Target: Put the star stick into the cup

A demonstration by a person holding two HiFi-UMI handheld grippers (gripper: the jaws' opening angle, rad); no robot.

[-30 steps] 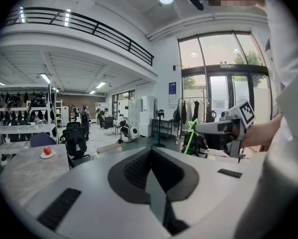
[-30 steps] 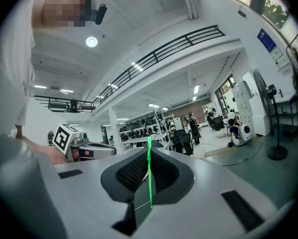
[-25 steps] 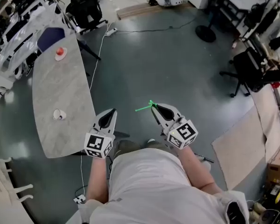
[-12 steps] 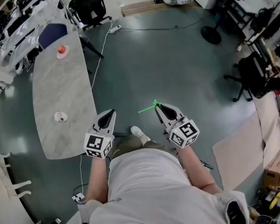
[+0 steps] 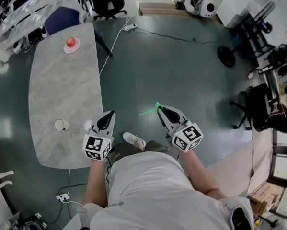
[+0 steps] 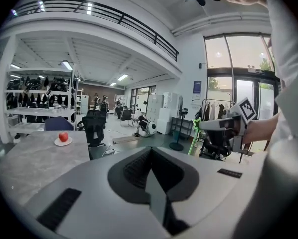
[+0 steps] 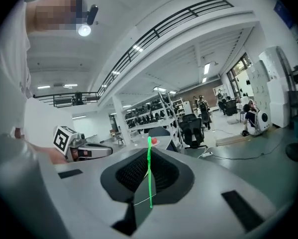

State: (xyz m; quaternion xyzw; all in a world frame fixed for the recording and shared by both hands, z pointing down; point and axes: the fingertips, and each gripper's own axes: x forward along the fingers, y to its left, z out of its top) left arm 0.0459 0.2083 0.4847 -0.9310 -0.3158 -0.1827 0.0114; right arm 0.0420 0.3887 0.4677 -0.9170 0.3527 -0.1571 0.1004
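Thin green star stick (image 5: 147, 111), clamped in the right gripper (image 5: 159, 111), is well apart from the small white cup (image 5: 61, 125); best carried steadily over its rim. The left gripper (image 5: 110, 114) is closed and empty.

Head cam steeply down, 2 tool cams level; all share table (image 5: 62, 99).

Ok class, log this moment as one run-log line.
right gripper: shut on star stick | left gripper: shut, empty | cup: on table | stick not yet in cup
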